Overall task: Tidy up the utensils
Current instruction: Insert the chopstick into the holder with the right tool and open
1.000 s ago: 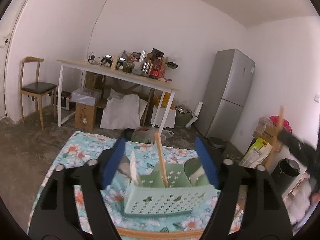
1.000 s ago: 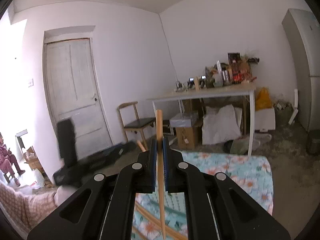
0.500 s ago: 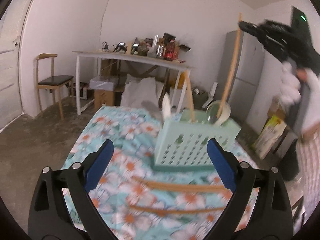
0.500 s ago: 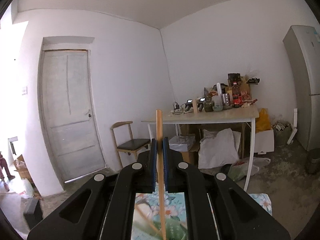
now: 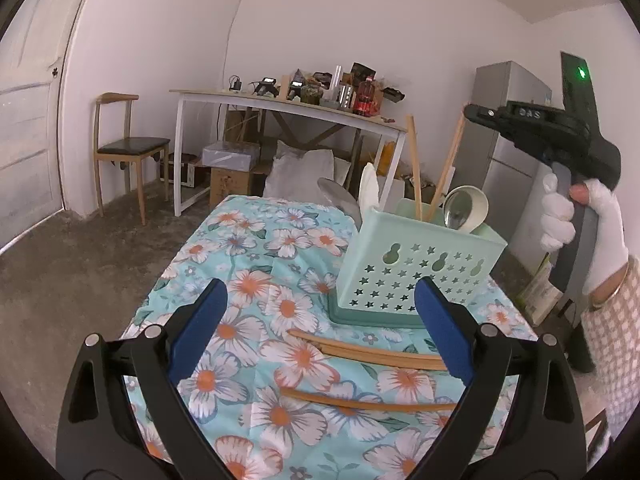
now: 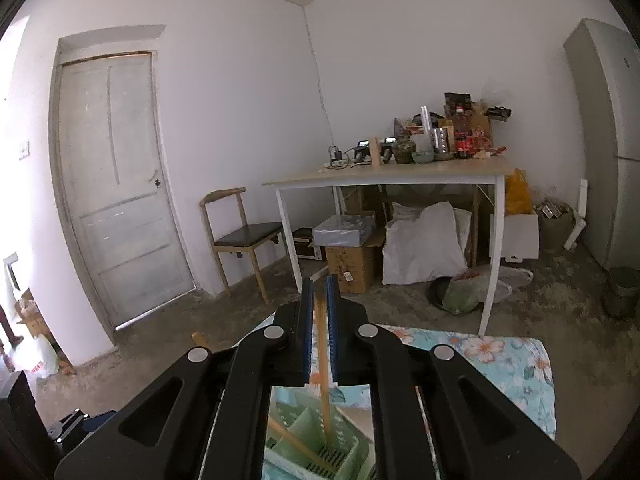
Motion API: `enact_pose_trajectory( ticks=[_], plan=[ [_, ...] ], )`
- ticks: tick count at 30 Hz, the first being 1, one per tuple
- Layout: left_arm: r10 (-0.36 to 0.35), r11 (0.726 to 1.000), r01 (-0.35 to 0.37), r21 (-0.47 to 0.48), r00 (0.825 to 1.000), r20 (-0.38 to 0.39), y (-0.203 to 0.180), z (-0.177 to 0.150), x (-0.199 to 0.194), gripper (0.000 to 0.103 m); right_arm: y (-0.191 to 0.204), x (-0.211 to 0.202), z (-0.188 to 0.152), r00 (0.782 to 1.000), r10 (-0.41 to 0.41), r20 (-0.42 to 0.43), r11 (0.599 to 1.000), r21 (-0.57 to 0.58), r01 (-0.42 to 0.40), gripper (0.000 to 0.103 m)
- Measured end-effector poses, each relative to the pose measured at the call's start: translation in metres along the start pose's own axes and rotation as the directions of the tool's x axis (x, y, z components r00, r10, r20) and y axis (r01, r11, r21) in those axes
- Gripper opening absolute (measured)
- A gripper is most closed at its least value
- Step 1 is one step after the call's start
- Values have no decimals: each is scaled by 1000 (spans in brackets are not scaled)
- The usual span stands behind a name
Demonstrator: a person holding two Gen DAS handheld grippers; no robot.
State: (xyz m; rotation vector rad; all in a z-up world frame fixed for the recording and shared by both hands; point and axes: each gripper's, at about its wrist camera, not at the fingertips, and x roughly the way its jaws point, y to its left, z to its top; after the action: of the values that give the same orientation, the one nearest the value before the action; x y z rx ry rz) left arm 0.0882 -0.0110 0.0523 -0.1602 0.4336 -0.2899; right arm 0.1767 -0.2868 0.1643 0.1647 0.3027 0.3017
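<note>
A mint green utensil caddy (image 5: 416, 268) stands on the floral tablecloth (image 5: 256, 280). It holds two upright wooden chopsticks (image 5: 414, 168), a metal ladle (image 5: 464, 208) and a white spoon (image 5: 368, 188). Loose chopsticks (image 5: 368, 354) lie on the cloth in front of it. My left gripper (image 5: 320, 332) is open and empty, low over those chopsticks. My right gripper (image 6: 320, 332) is above the caddy (image 6: 316, 444); its jaws stand slightly apart around a blurred chopstick (image 6: 323, 380) that reaches down into a caddy compartment. It also shows in the left wrist view (image 5: 472, 114).
A white table (image 5: 288, 110) with clutter stands at the back, boxes and bags beneath it. A wooden chair (image 5: 128, 148) is at the left, a door (image 6: 116, 188) behind, a grey fridge (image 5: 516, 148) at the right. The cloth's edge drops to concrete floor (image 5: 80, 264).
My right gripper lowered over the caddy and its jaws parted; the chopstick slid down into the caddy. My left gripper drew back and tilted down toward the loose chopsticks.
</note>
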Motion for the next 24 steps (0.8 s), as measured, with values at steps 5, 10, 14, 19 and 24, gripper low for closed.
enact_pose_trajectory(
  ticks=[5, 10, 14, 19, 24],
  plan=[
    [-8, 1000, 8, -10, 1000, 8, -3, -2, -5, 92, 4, -35, 3, 997, -33, 66, 999, 11, 32, 73],
    [-24, 1000, 24, 6, 999, 27, -6, -2, -17, 92, 20, -67, -8, 991, -97, 96, 995, -29, 100, 96],
    [-31, 999, 30, 27, 999, 33, -6, -3, -24, 92, 25, -85, -38, 996, -85, 32, 996, 9, 84, 96],
    [-20, 999, 20, 44, 1000, 1, -4, -10, -30, 92, 30, -99, -87, 993, -75, -88, 997, 11, 77, 96],
    [-75, 997, 78, 16, 989, -126, -3, -32, -20, 92, 12, -112, -139, 978, -59, -202, 983, 161, 93, 96]
  ],
)
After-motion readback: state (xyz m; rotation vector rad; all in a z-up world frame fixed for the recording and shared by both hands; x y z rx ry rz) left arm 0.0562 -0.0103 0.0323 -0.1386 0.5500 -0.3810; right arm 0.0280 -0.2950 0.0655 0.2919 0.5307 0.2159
